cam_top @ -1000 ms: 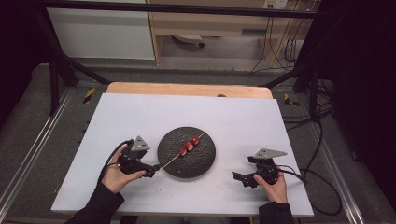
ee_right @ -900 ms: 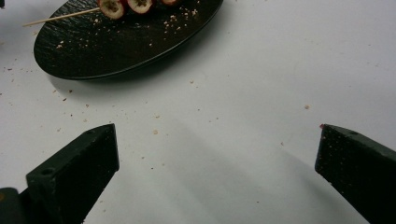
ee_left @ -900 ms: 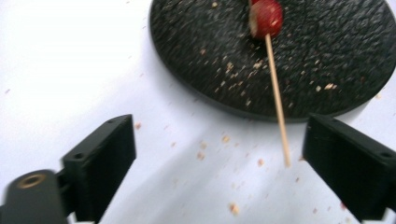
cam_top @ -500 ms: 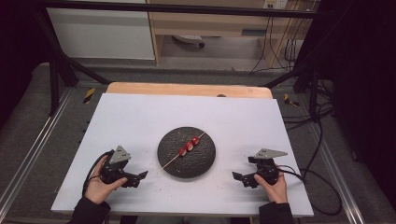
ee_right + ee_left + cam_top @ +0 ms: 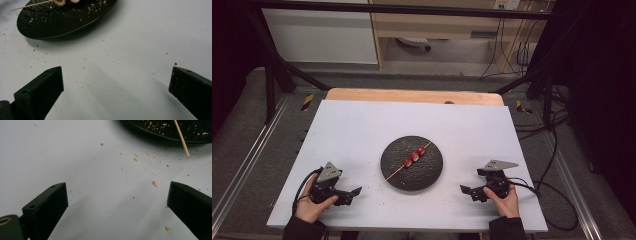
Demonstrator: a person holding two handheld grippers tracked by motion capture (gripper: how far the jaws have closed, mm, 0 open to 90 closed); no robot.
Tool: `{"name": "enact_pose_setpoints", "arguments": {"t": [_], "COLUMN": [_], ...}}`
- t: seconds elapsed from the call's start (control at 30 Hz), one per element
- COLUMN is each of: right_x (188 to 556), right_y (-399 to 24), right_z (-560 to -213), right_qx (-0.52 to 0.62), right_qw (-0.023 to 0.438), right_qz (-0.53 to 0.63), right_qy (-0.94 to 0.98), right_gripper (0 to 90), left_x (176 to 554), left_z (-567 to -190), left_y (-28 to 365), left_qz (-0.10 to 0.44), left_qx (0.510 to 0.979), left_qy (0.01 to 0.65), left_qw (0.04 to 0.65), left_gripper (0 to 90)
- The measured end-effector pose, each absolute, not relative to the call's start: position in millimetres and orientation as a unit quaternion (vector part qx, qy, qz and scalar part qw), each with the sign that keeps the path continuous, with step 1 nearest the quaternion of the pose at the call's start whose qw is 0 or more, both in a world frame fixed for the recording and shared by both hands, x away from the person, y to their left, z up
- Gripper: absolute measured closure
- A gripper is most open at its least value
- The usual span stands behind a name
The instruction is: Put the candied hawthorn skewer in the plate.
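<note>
Skewer: is being carried by the black plate, lying slantwise across it, three red pieces threaded near its far end; the bare stick end is poking out over the plate's near-left rim, above the bench.
Black plate: is being seen at the middle of the bench, between the two grippers, well apart from each.
Left gripper: is being held low over the near-left part of the bench, pointing right toward the plate; its fingers have just been opening and are now being kept wide apart, with nothing between them.
Left gripper view: the stick's tip and the plate's rim are being shown ahead at upper right, apart from the fingers.
Right gripper: is being held at the near-right of the bench, pointing left toward the plate; its fingers are being kept spread wide, gripping nothing.
Crumbs: are being seen scattered over the bench near the plate.
</note>
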State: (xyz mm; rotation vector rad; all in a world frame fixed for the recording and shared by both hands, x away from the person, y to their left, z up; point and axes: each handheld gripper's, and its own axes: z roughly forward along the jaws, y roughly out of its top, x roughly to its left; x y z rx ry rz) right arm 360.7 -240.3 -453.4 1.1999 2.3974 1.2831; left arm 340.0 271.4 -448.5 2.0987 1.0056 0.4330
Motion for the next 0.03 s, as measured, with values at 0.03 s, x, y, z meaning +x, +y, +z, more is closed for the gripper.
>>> {"name": "enact_pose_setpoints", "arguments": {"t": [0.03], "right_x": [360.7], "right_y": [-240.3], "right_z": [-453.5], "right_qx": [0.403], "right_qw": [0.085], "right_qz": [0.431], "right_qy": [0.803], "right_gripper": [0.6], "left_x": [339.8], "left_z": [-448.5], "left_y": [271.2], "left_qz": [0.170], "left_qx": [0.821], "left_qy": [0.393], "left_qw": [0.377], "left_gripper": [2.9]}}
